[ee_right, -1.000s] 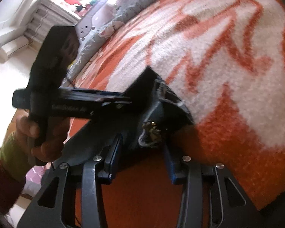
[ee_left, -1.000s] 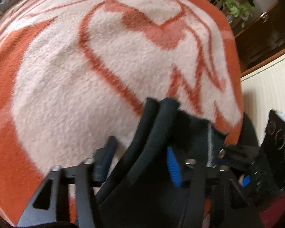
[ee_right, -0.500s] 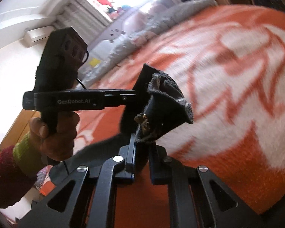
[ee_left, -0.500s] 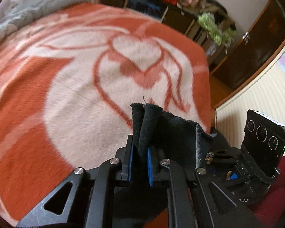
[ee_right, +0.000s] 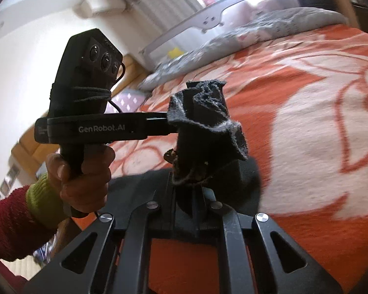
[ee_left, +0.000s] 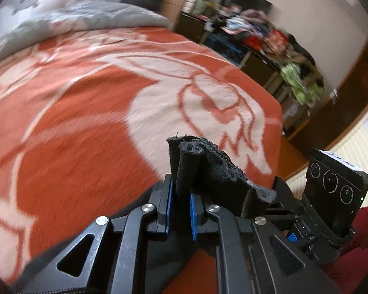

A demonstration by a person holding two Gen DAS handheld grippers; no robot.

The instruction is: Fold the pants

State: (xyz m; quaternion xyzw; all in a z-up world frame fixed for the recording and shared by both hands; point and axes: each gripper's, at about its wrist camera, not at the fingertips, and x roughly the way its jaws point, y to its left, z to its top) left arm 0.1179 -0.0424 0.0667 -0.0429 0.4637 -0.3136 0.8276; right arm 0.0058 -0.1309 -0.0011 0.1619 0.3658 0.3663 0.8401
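**Both grippers clamped on black pants, lifted over the bed**

Left wrist view: left gripper (ee_left: pixel 180 210) closed tight on a bunched edge of the black pants (ee_left: pixel 208 171); blue pads pinch the fabric, which stands up in a fold above the fingers. Its jaws have just been closing, cloth between them. The right gripper's body and camera block (ee_left: pixel 336 191) sit at lower right, just beside, with a red sleeve (ee_left: pixel 363 230) behind. Only this view shows the cluttered dark shelf (ee_left: pixel 257 41).

Right wrist view: right gripper (ee_right: pixel 196 205), jaws also just closed, gripping a crumpled wad of pants (ee_right: pixel 203 122). Only here: the person's hand (ee_right: pixel 81 171) on the left gripper's handle, green cuff (ee_right: pixel 41 203), and the grey bedding (ee_right: pixel 269 27).

Orange-and-white blanket (ee_left: pixel 85 122) lies below in both views.
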